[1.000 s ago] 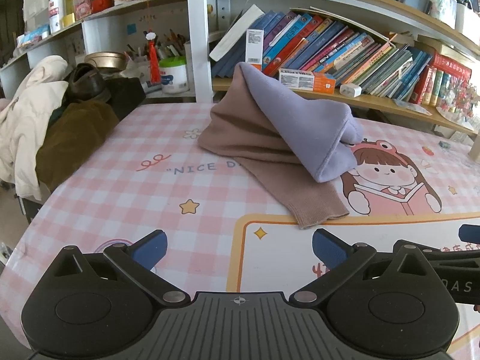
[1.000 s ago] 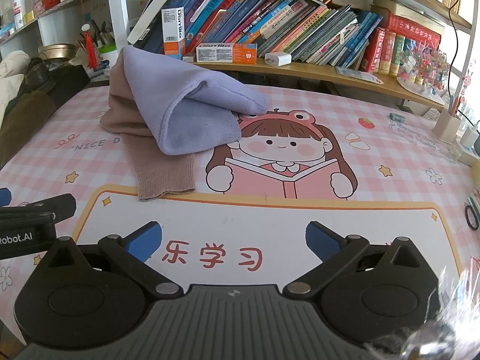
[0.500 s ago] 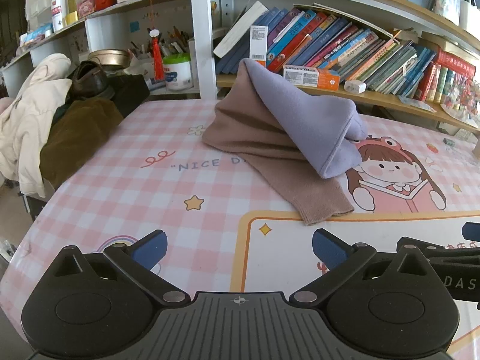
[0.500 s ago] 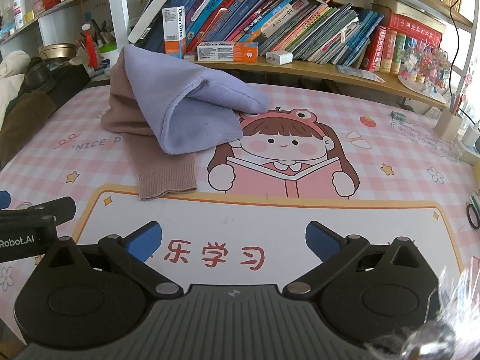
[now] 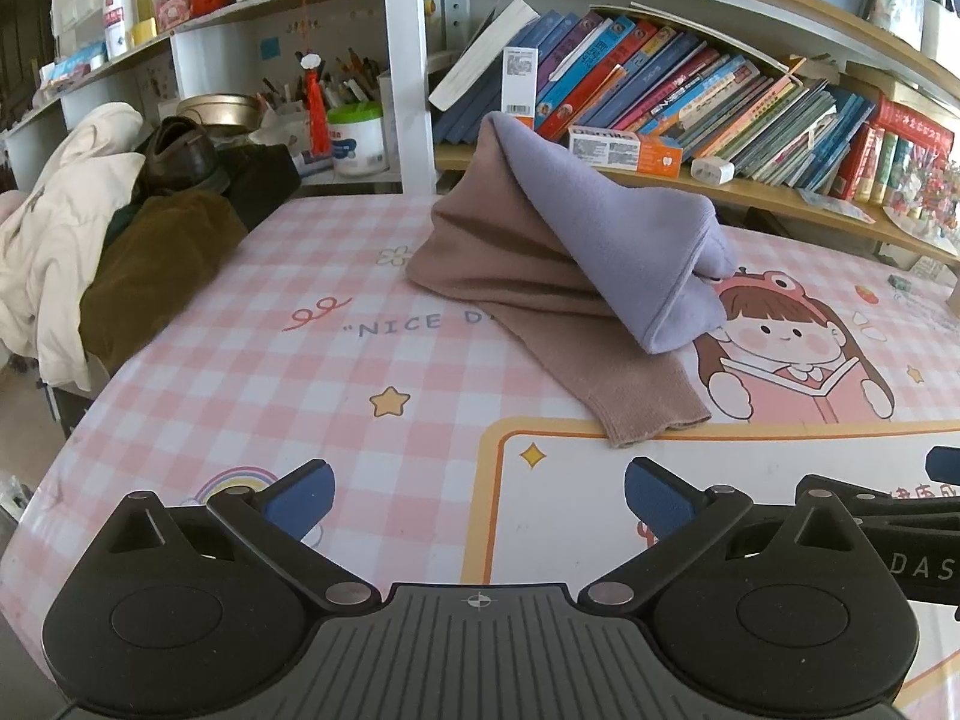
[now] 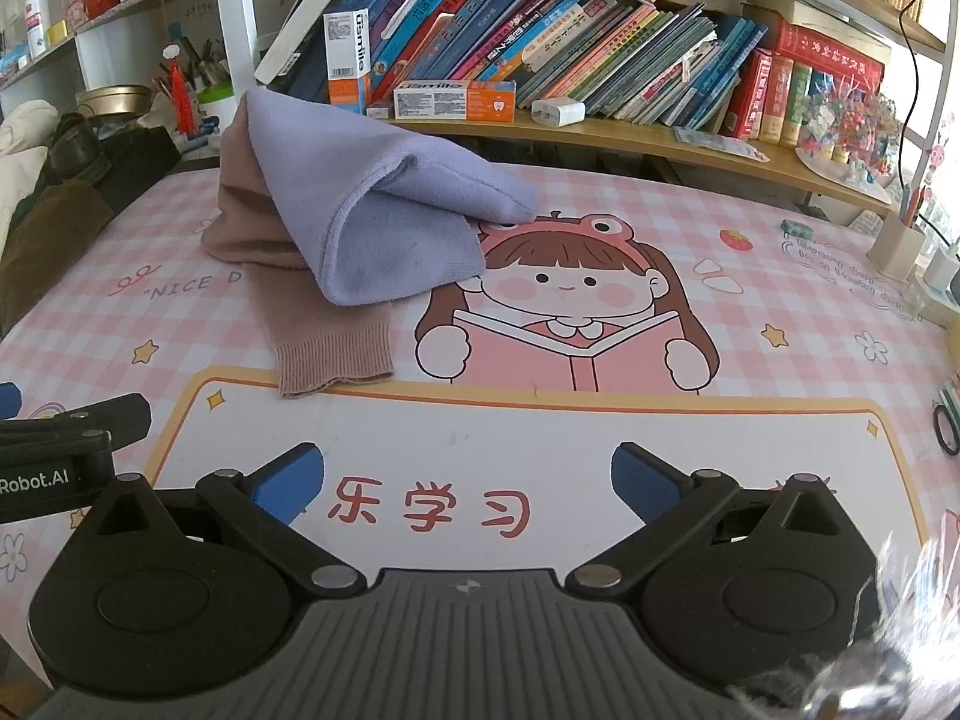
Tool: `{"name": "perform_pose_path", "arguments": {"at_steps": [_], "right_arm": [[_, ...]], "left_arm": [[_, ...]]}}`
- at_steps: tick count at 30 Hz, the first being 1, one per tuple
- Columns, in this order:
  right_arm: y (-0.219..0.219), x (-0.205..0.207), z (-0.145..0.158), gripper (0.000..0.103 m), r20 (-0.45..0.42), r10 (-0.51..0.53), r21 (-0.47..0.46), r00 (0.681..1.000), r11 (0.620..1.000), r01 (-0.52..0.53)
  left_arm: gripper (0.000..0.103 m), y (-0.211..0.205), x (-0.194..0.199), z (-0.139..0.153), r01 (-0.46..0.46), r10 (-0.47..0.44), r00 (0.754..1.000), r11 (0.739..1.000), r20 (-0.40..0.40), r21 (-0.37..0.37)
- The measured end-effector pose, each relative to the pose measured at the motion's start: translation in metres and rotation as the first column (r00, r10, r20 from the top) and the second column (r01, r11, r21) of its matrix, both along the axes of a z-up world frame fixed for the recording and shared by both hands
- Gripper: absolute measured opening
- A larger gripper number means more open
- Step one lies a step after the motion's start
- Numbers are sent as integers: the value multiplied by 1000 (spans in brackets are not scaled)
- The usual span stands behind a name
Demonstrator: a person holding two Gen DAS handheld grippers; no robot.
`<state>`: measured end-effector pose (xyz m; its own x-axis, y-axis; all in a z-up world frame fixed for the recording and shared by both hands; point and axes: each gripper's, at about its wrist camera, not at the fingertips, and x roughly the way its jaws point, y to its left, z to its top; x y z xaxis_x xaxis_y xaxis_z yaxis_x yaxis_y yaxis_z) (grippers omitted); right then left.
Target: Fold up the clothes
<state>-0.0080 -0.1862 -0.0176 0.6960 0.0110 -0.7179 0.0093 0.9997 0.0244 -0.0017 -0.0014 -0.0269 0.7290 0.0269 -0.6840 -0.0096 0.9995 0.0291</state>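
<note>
At the far left edge of the bench [image 5: 252, 396], a heap of other garments [image 5: 90, 240] hung over the side, well apart from the work. The left tool [image 5: 474, 495] hovered low over the checked cover with its jaws wide and nothing between them. Ahead of it and toward the back lay the task's pile: a tan knit garment [image 5: 528, 300] with a lavender garment [image 5: 624, 240] draped over it, peaked up against the bookshelf [image 5: 660, 180] behind. One tan ribbed cuff [image 5: 654, 420] trailed forward onto the printed panel, nearest both tools.

Both pieces looked soft, light and limp; they would likely sag and bunch when lifted, so a pinch at a hem or cuff seemed the surest hold, the ribbed cuff being the easiest to reach. The lavender piece would probably slide off the tan one if the lower layer were pulled first.

The right tool [image 6: 468, 480] also stood wide and empty. Between the tools and the pile the bench showed bare cover, giving room to spread cloth; at the far right, a pen cup [image 6: 900, 240] and small clutter sat near the edge.
</note>
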Motion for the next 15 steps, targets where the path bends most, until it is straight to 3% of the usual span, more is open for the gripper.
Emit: {"name": "perform_pose_path", "arguments": {"at_steps": [15], "right_arm": [[0, 1, 0, 103, -4, -1, 1, 1000, 1000, 1]], "left_arm": [[103, 1, 1, -1, -2, 2, 1000, 1000, 1, -1]]}}
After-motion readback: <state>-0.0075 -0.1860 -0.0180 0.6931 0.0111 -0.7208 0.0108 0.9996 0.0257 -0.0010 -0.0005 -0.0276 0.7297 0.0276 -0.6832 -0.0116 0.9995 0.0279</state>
